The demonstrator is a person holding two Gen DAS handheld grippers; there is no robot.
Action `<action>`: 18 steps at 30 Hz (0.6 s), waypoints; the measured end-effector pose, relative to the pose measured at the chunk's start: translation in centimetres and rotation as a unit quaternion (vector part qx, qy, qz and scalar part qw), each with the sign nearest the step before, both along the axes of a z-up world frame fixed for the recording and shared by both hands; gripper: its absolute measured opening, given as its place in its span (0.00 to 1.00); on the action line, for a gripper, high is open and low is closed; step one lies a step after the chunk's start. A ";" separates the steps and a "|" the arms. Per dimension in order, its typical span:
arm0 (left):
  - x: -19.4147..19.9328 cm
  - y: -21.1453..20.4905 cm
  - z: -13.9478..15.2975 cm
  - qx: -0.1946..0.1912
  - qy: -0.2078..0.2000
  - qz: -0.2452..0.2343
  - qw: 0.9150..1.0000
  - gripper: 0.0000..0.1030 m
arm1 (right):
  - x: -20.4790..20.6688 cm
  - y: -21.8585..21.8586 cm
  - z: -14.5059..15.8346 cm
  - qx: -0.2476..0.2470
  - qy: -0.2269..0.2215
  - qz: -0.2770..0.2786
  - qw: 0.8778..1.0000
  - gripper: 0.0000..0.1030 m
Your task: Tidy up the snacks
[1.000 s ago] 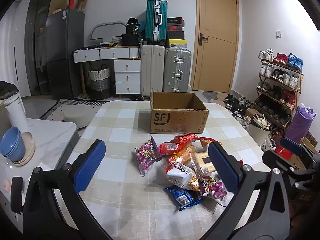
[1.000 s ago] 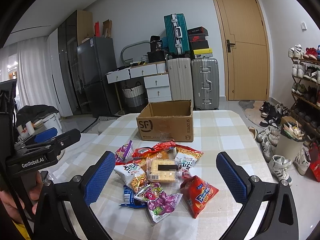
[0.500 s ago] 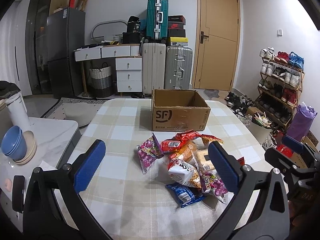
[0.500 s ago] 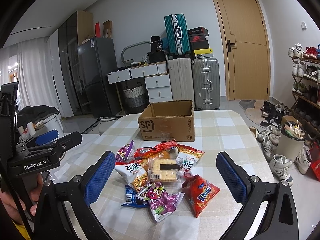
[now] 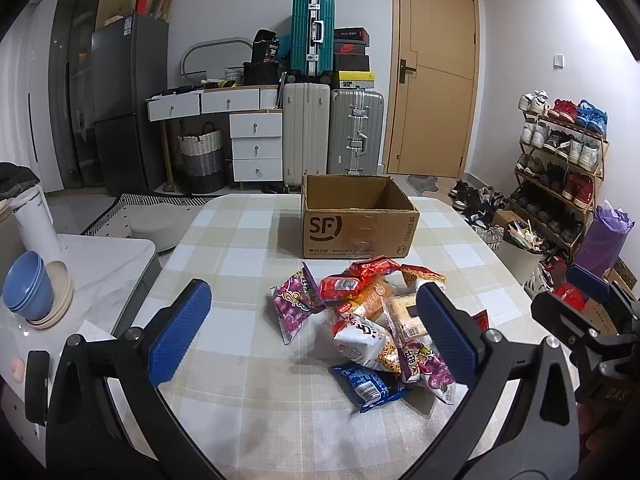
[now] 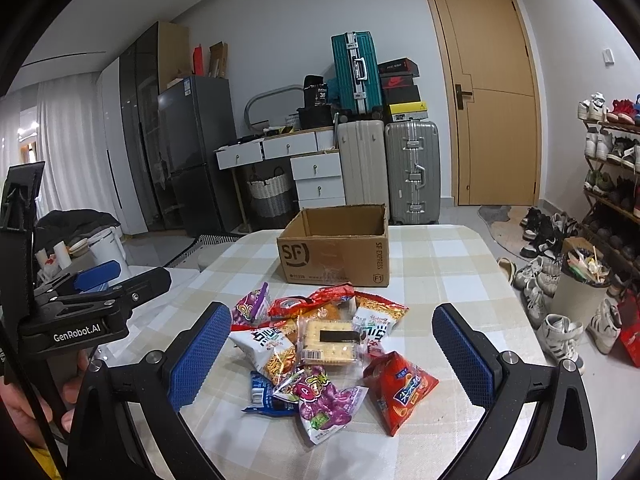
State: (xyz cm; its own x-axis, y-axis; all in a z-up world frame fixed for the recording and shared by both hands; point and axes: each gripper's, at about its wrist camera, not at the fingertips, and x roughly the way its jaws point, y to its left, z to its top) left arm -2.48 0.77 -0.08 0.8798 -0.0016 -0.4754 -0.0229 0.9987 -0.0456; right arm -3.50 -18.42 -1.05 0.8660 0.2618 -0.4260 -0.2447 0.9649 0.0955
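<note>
A pile of snack packets (image 5: 372, 320) (image 6: 320, 344) lies on the checked table (image 5: 240, 360): purple, red, white, blue and a clear cracker pack (image 6: 330, 340). Behind the pile stands an open brown cardboard box (image 5: 358, 218) (image 6: 334, 246), its inside hidden from here. My left gripper (image 5: 316, 328) hovers open above the near table, the pile just ahead and right of it. My right gripper (image 6: 328, 356) is open too, held above the pile's near side. Nothing sits between either pair of fingers. The left gripper's body (image 6: 88, 304) shows in the right wrist view, held by a hand.
A side counter (image 5: 100, 264) at the left carries stacked bowls (image 5: 32, 296) and a white kettle (image 5: 34, 220). Suitcases (image 5: 332, 132), drawers and a fridge line the back wall. A shoe rack (image 5: 560, 168) and a bin (image 5: 520, 256) stand right of the table.
Both views have shifted slightly, so the pile and box sit a little lower and nearer in frame. Both grippers stay open and no packet has moved.
</note>
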 end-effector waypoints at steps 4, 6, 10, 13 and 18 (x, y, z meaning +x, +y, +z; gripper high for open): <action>0.0 -0.1 0.0 0.001 0.001 0.000 1.000 1.00 | 0.2 -0.2 0.0 0.002 0.001 -0.001 1.000 1.00; 0.0 -0.1 0.1 0.000 0.000 0.000 1.000 1.00 | 0.2 -0.1 0.0 0.003 0.001 -0.002 1.000 1.00; 0.0 -0.1 0.0 0.001 0.000 0.000 1.000 1.00 | 0.2 0.0 0.0 0.004 0.000 -0.001 1.000 1.00; 0.1 -0.2 0.0 0.001 0.000 0.000 1.000 1.00 | 0.2 -0.2 0.1 0.005 0.001 -0.001 1.000 1.00; 0.0 -0.2 0.0 0.001 0.001 0.000 1.000 1.00 | 0.3 -0.1 0.0 0.006 0.002 -0.005 1.000 1.00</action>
State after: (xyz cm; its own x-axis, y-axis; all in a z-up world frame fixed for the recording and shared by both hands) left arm -2.45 0.53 -0.08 0.8792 0.0001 -0.4765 -0.0234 0.9988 -0.0430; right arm -3.24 -18.50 -1.05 0.8665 0.2591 -0.4267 -0.2355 0.9658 0.1081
